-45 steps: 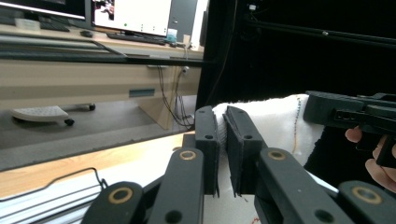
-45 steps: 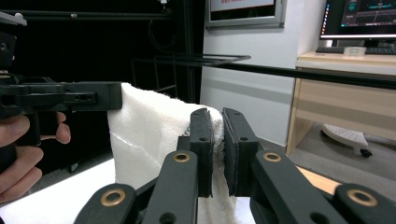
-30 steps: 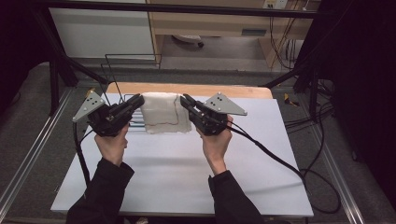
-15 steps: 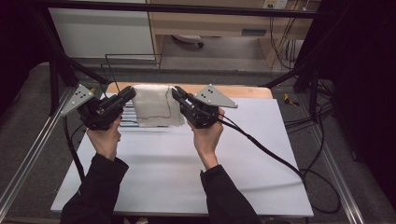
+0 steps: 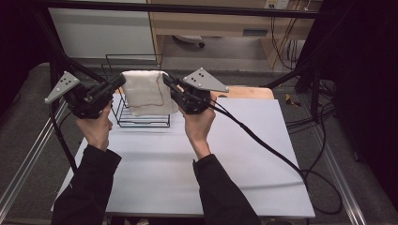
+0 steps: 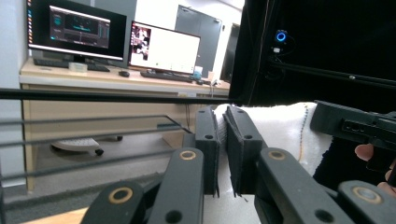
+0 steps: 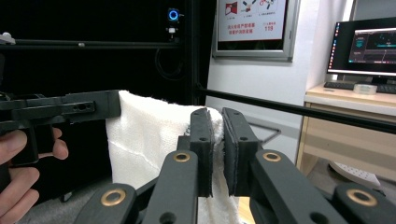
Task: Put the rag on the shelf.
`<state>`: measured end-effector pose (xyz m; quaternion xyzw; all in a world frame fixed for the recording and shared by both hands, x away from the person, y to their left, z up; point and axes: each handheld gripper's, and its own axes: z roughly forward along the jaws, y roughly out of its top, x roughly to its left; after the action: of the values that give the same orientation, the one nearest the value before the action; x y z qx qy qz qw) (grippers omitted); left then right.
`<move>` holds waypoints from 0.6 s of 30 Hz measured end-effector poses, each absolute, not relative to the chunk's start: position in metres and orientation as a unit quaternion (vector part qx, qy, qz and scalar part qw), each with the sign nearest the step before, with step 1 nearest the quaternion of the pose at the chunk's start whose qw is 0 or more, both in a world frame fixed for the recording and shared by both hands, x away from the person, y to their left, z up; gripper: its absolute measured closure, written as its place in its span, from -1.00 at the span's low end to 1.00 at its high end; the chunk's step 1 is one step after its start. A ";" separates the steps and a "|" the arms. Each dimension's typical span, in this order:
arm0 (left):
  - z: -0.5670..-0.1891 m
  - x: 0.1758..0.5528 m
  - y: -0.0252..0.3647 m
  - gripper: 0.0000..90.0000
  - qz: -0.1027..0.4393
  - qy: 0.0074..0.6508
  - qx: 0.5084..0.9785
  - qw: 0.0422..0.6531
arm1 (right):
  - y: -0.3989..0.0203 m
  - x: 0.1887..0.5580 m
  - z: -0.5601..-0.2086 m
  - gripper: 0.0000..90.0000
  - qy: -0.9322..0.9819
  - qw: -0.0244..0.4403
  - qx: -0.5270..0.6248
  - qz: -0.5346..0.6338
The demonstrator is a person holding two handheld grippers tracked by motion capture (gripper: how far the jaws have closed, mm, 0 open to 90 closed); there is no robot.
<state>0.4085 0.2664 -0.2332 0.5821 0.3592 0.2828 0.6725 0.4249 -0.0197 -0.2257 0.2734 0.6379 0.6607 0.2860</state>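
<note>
High view: left tool [image 5: 118, 83] and right tool [image 5: 167, 80] each pinched a towel [image 5: 146, 93] top corner, rack [image 5: 141, 119] below; best kept level, taut.

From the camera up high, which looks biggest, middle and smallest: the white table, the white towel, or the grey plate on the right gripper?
1. The white table looks by far the biggest.
2. The white towel, held up between both grippers, comes next.
3. The grey plate on the right gripper looks smallest, though it sits raised nearer the camera, so it may appear larger than it is.
</note>
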 end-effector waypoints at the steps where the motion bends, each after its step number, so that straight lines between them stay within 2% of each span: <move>1: -0.231 0.409 0.268 0.85 0.285 0.359 0.581 0.672 | -0.018 0.426 -0.224 0.86 0.638 0.287 0.272 0.660; 18: -0.205 0.424 0.287 0.85 0.299 0.363 0.566 0.677 | 0.005 0.446 -0.198 0.86 0.631 0.289 0.266 0.669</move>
<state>0.4241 0.2868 -0.2046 0.5657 0.3632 0.2994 0.6770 0.4457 0.0046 -0.1977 0.2660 0.6311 0.6690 0.2889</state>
